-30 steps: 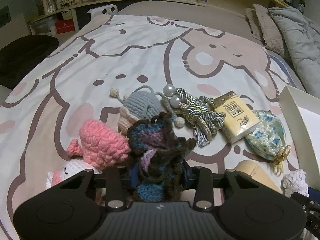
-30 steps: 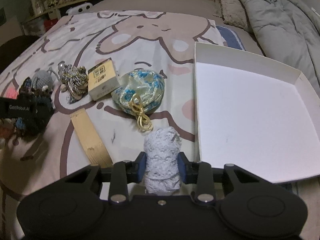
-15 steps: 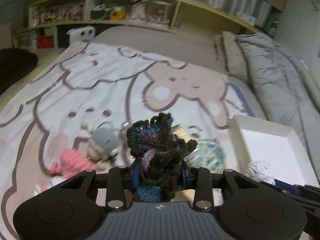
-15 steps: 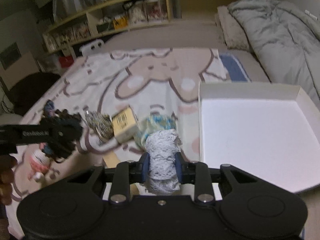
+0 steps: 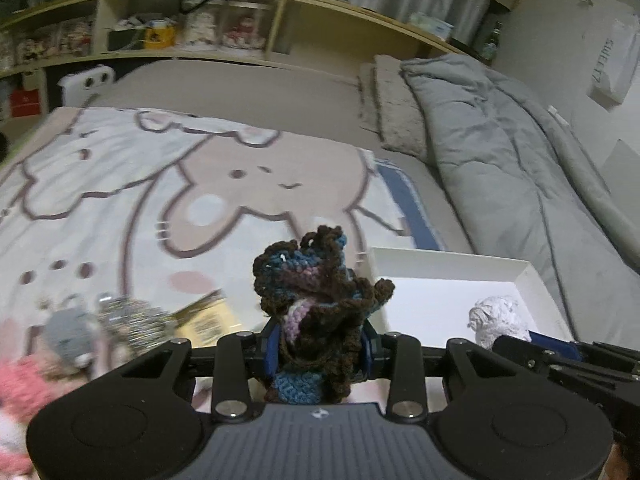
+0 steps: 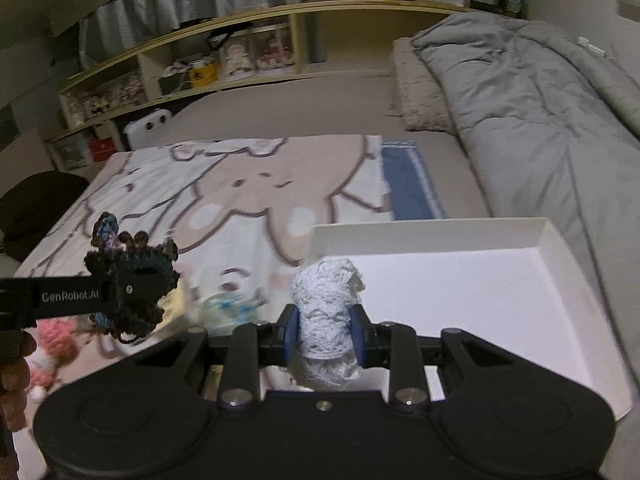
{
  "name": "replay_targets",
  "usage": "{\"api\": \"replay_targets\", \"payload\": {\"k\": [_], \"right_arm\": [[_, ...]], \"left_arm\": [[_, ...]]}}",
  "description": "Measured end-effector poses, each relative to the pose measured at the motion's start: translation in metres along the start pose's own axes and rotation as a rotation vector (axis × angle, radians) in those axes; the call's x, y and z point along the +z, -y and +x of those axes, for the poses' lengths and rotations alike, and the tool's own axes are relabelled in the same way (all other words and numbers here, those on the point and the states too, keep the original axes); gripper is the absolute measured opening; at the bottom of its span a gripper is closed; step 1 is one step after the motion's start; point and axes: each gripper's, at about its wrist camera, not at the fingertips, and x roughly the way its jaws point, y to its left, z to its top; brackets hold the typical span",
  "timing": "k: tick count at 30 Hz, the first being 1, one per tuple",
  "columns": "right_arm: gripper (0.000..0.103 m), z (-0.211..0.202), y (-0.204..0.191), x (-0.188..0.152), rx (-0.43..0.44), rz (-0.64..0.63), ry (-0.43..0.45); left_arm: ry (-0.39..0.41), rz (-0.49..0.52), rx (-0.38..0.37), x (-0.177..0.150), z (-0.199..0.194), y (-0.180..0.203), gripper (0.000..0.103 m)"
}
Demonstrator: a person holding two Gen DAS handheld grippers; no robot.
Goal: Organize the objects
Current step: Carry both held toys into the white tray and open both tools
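Left first: the left gripper point(image 5: 318, 354) has its jaws clamped on a dark crochet piece point(image 5: 316, 312) of brown, blue and purple yarn, which stands up between them and is held in the air above the bed point(image 5: 120, 200). Below and left of these jaws, blurred, lie a pink crochet toy point(image 5: 20, 380), a grey crochet toy point(image 5: 70, 334), a tasselled cord point(image 5: 132, 322) and a tissue pack point(image 5: 208, 318). Right of the jaws sits the white box point(image 5: 448, 266). Further right, the right gripper point(image 6: 324, 338) has its jaws closed on a roll of white lace point(image 6: 326, 312), upright between them, just at the near left corner of the box point(image 6: 548, 240). Left of those jaws a floral pouch point(image 6: 228, 306) lies blurred on the bed. Beyond, a grey duvet point(image 6: 540, 120) lies to the right.
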Motion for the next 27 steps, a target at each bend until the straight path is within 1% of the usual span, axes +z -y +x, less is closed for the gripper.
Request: {"api": "replay_targets", "payload": {"k": [4,8,16,23,27], "right_arm": [[0.029,0.013,0.026,0.010,-0.027,0.016,-0.001],[0.029,0.028,0.047,0.021,-0.049,0.018,-0.001],[0.029,0.052,0.080,0.036,-0.068,0.035,0.002],[0.029,0.080,0.096,0.029,-0.071,0.052,-0.043],[0.029,0.093,0.100,0.027,-0.047,0.055,-0.053]], "left_arm": [[-0.003,0.021,-0.038,0.009,0.025,0.027,0.039],[0.008,0.042,-0.060,0.019,0.046,0.052,0.039],[-0.001,0.039,-0.121,0.029,0.082,0.082,0.039],[-0.077,0.060,-0.105,0.013,0.123,0.092,0.039],[-0.100,0.087,-0.080,0.005,0.138,0.093,0.040]]}}
